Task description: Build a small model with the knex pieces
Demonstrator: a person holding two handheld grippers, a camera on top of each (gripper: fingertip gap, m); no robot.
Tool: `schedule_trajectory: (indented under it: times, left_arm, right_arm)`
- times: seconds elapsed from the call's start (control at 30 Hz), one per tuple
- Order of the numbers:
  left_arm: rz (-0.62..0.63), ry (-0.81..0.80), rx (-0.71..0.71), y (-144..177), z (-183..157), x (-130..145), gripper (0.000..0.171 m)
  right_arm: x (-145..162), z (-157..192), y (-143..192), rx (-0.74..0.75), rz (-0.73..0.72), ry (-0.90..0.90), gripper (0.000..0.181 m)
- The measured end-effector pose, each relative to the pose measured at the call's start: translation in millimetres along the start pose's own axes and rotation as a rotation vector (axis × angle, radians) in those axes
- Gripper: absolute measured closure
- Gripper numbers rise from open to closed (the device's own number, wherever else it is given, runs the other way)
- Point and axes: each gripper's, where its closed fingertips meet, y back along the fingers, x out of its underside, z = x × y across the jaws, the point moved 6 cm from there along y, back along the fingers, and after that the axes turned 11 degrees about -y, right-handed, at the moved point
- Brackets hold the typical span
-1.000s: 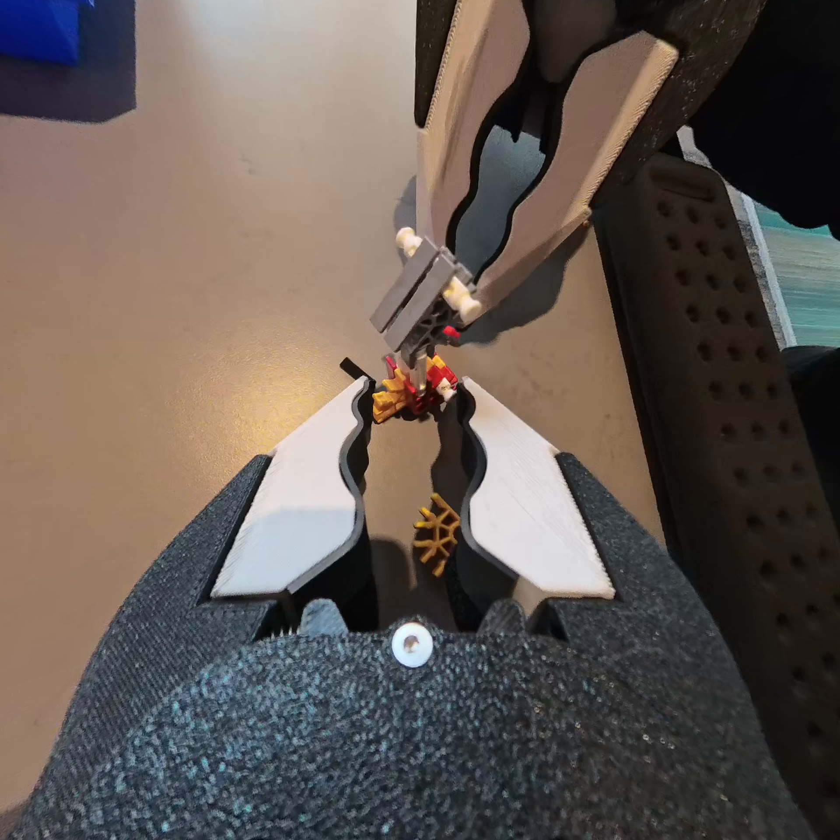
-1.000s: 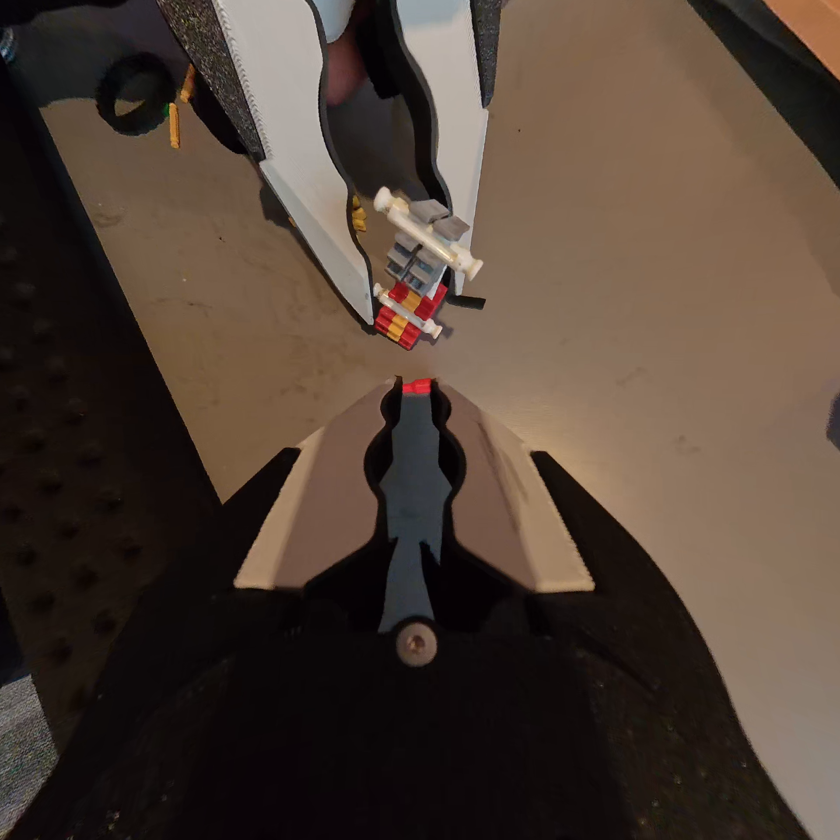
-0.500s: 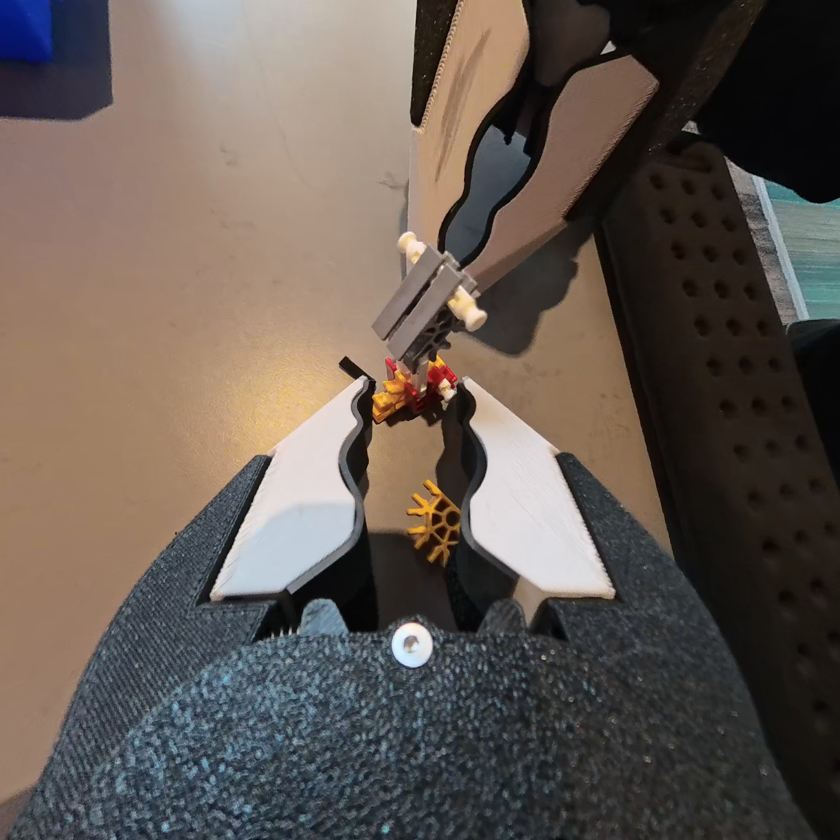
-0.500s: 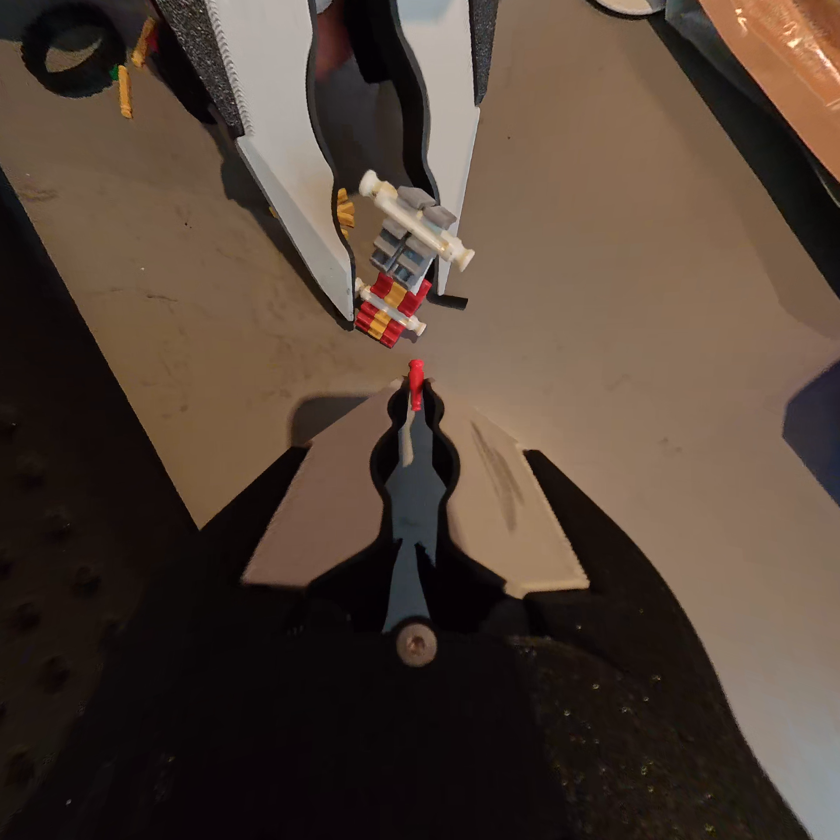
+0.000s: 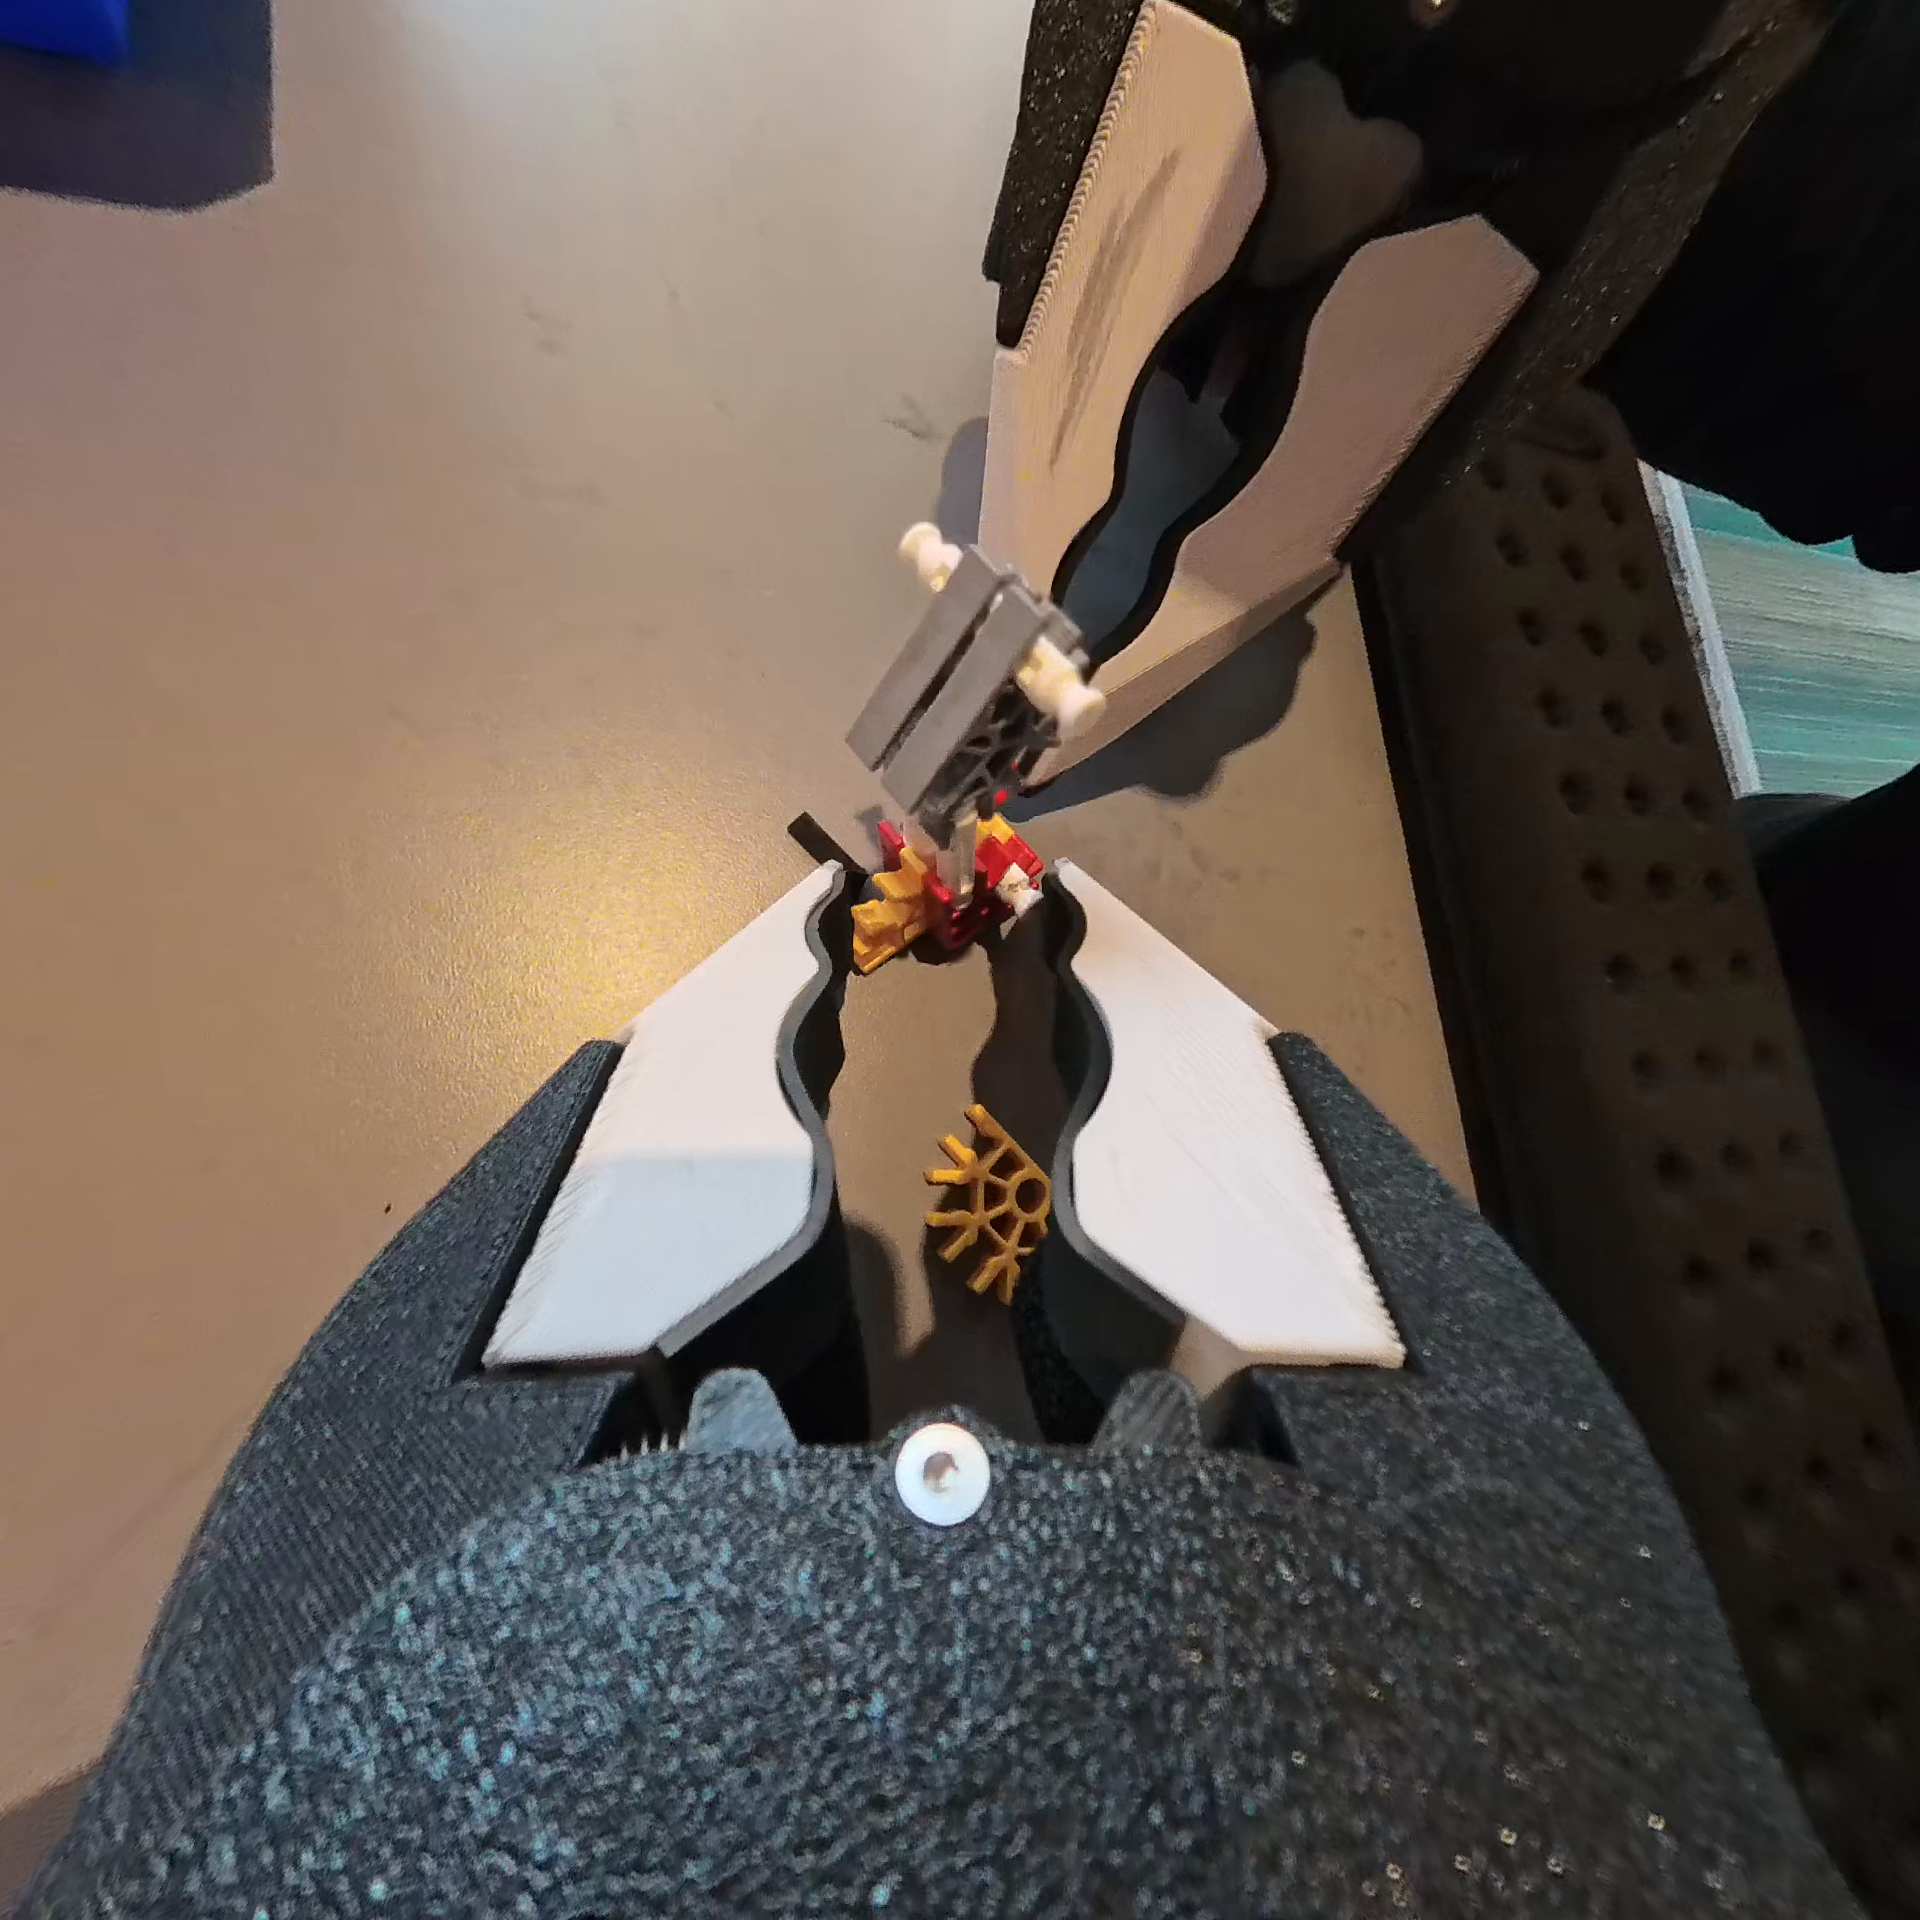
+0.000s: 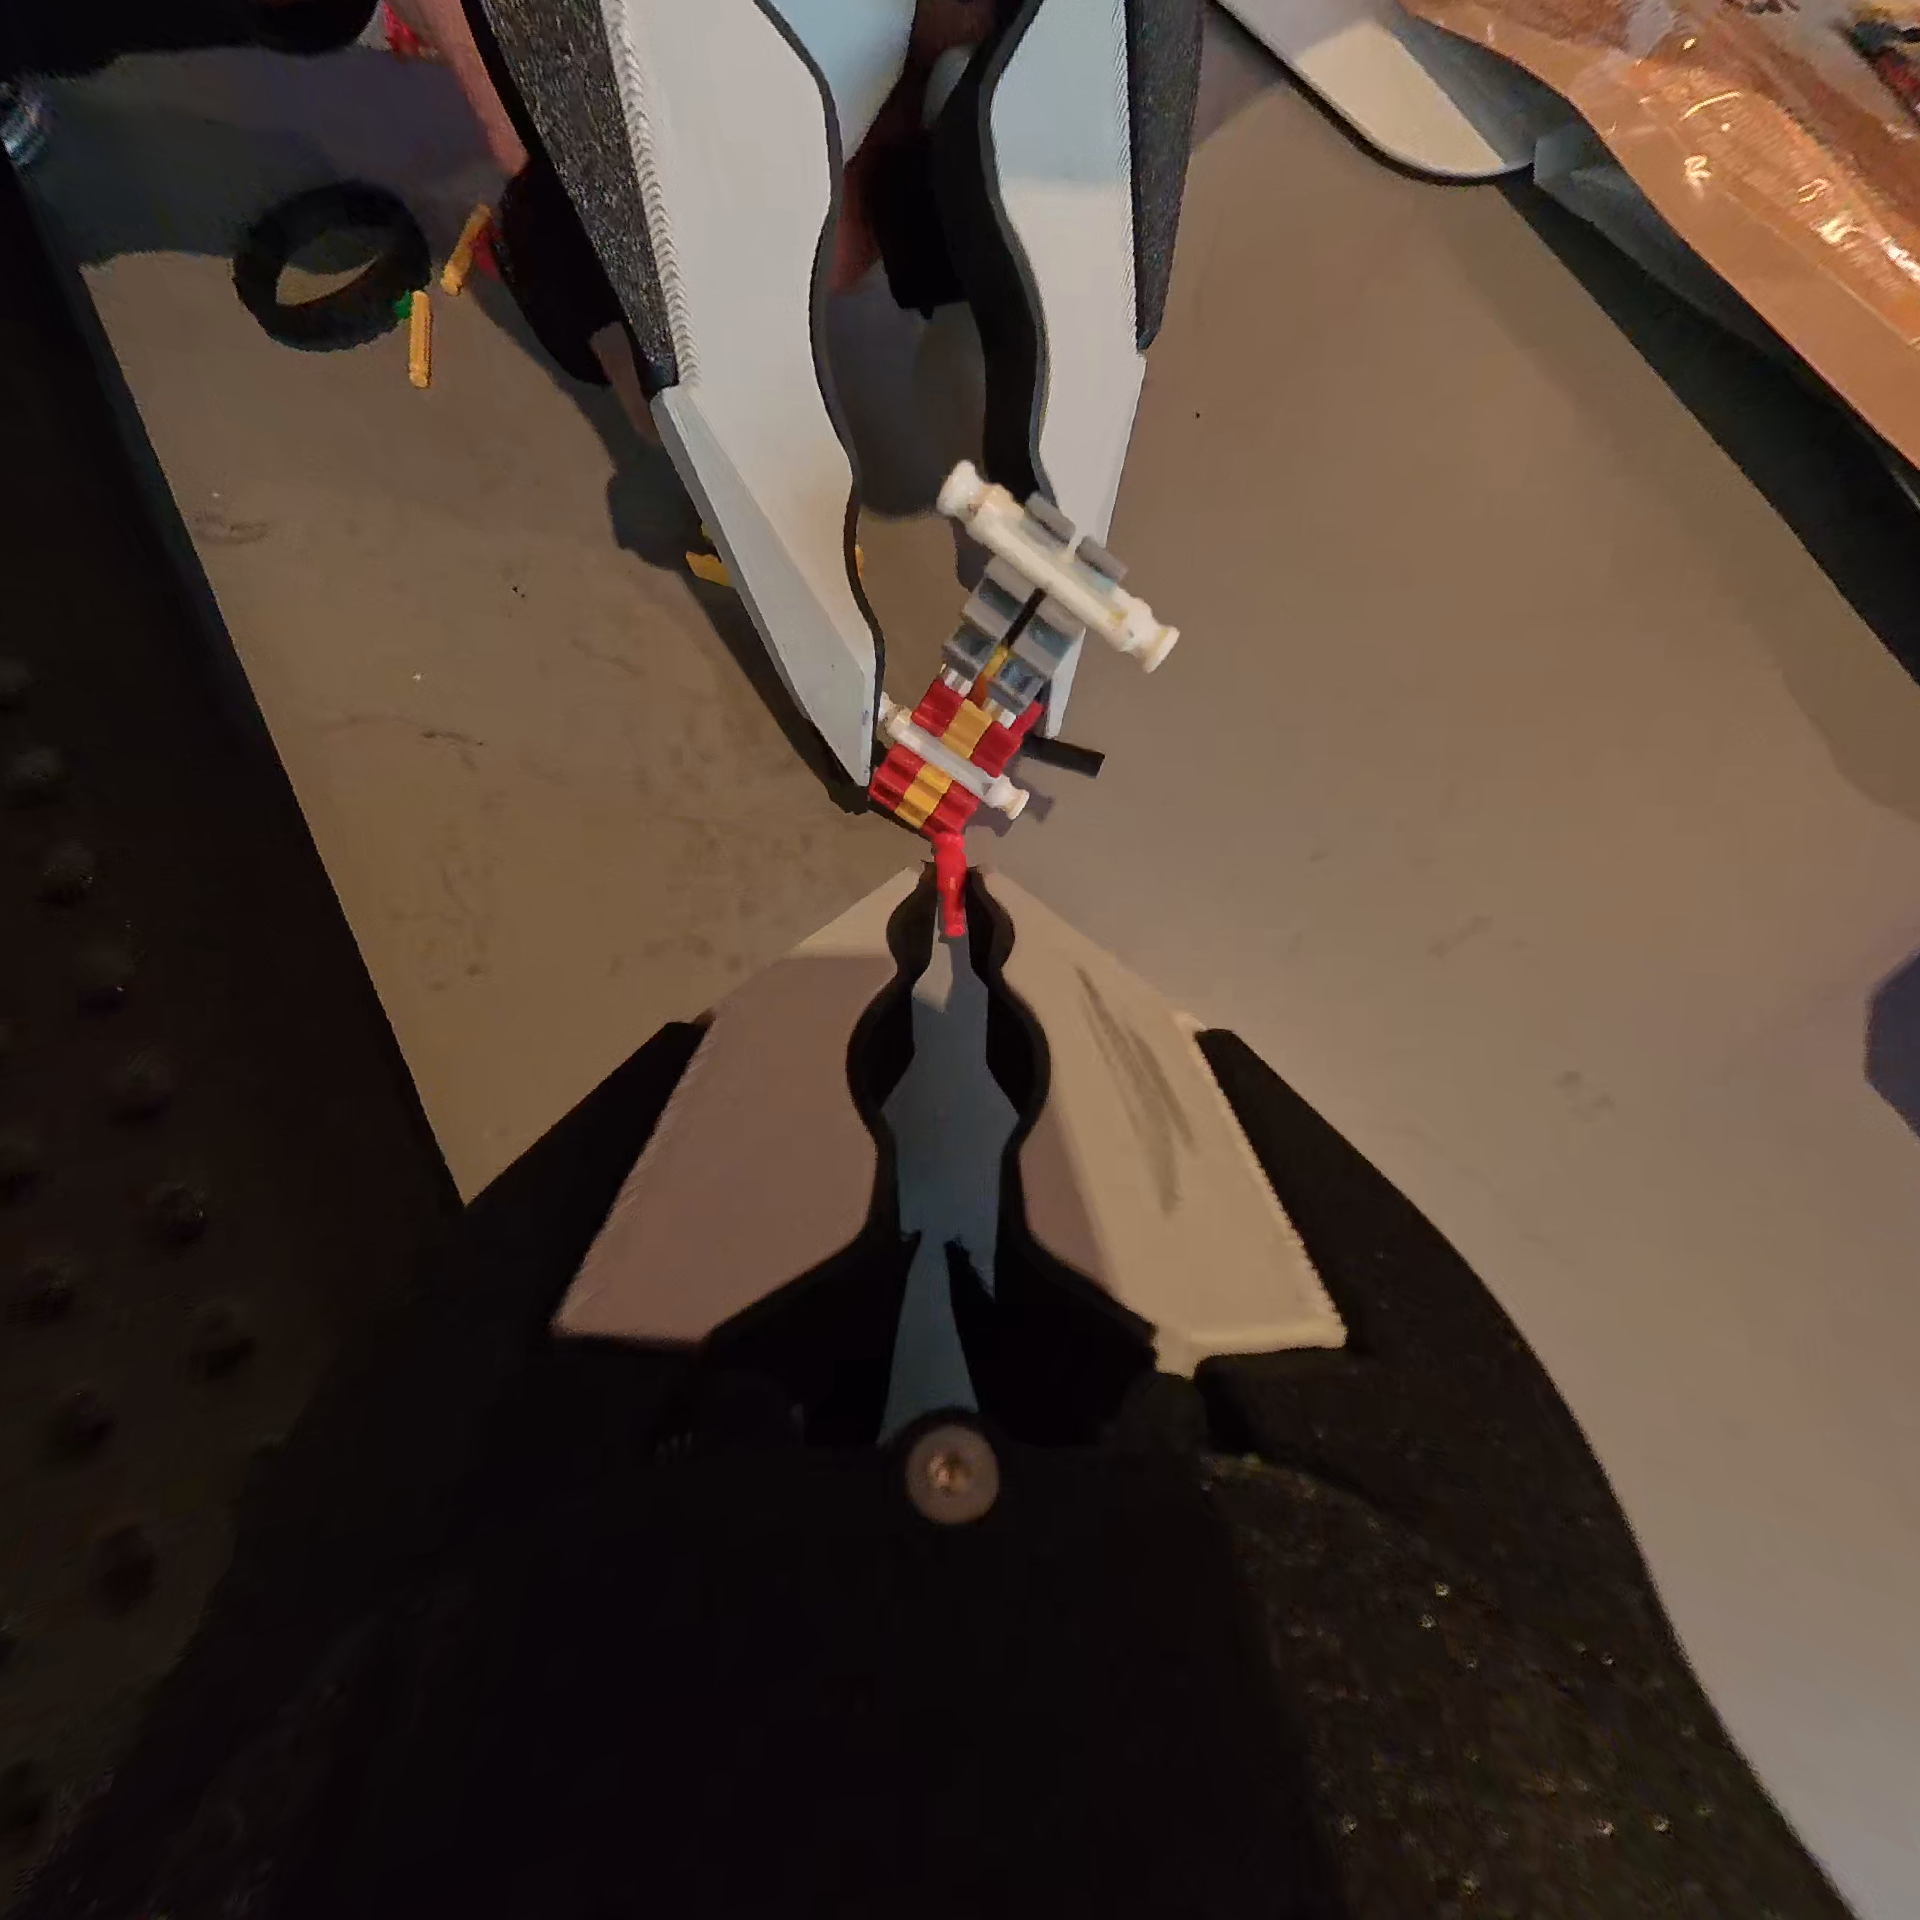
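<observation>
My left gripper is shut on a small toy assembly of grey blocks, white rods and a red-and-yellow stack, held just above the tan table. In the right wrist view the left gripper comes down from the top and grips the red-and-yellow stack. My right gripper is shut on a small red rod. The rod's far end touches the underside of the stack. In the left wrist view the right gripper reaches in from the upper right, its tips partly hidden behind the grey blocks.
A yellow snowflake-shaped connector lies on the table under my left gripper. A black perforated mat runs along the table's side. A black tyre ring and yellow rods lie farther off. A brown wrapped sheet is at the far corner.
My right gripper has moved forward with the red rod, whose end now meets the red-and-yellow stack. The left gripper has kept its hold on the assembly.
</observation>
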Motion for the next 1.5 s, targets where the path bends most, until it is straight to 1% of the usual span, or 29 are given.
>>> schedule_trajectory:
  times: [0.23, 0.43, 0.73, 0.87, 1.27, 1.5]
  left_arm:
    - [-0.013, 0.008, 0.007, -0.3, 0.6, 0.3, 0.138]
    - [-0.014, 0.007, 0.005, -0.8, 0.4, 0.2, 0.138]
    - [-0.002, -0.012, 0.004, -0.1, -0.1, 0.8, 0.137]
    - [-0.009, -0.005, 0.011, 0.0, 0.5, 0.8, 0.138]
    - [-0.021, 0.002, 0.015, 0.2, 1.0, 1.5, 0.138]
    - [-0.035, 0.002, 0.002, 0.2, 0.8, 1.0, 0.138]
  right_arm:
    - [-2.0, -0.1, 0.9, 0.006, -0.040, 0.004, 0.177]
    - [1.9, -0.9, -4.3, 0.049, 0.002, 0.032, 0.177]
    - [2.6, -1.2, -2.9, 0.030, 0.003, 0.056, 0.177]
    - [-0.9, -1.7, 0.2, -0.012, -0.033, 0.032, 0.177]
    - [0.6, -1.4, -4.9, -0.023, 0.006, 0.062, 0.178]
    - [0.3, 0.2, -6.6, -0.066, 0.019, 0.094, 0.178]
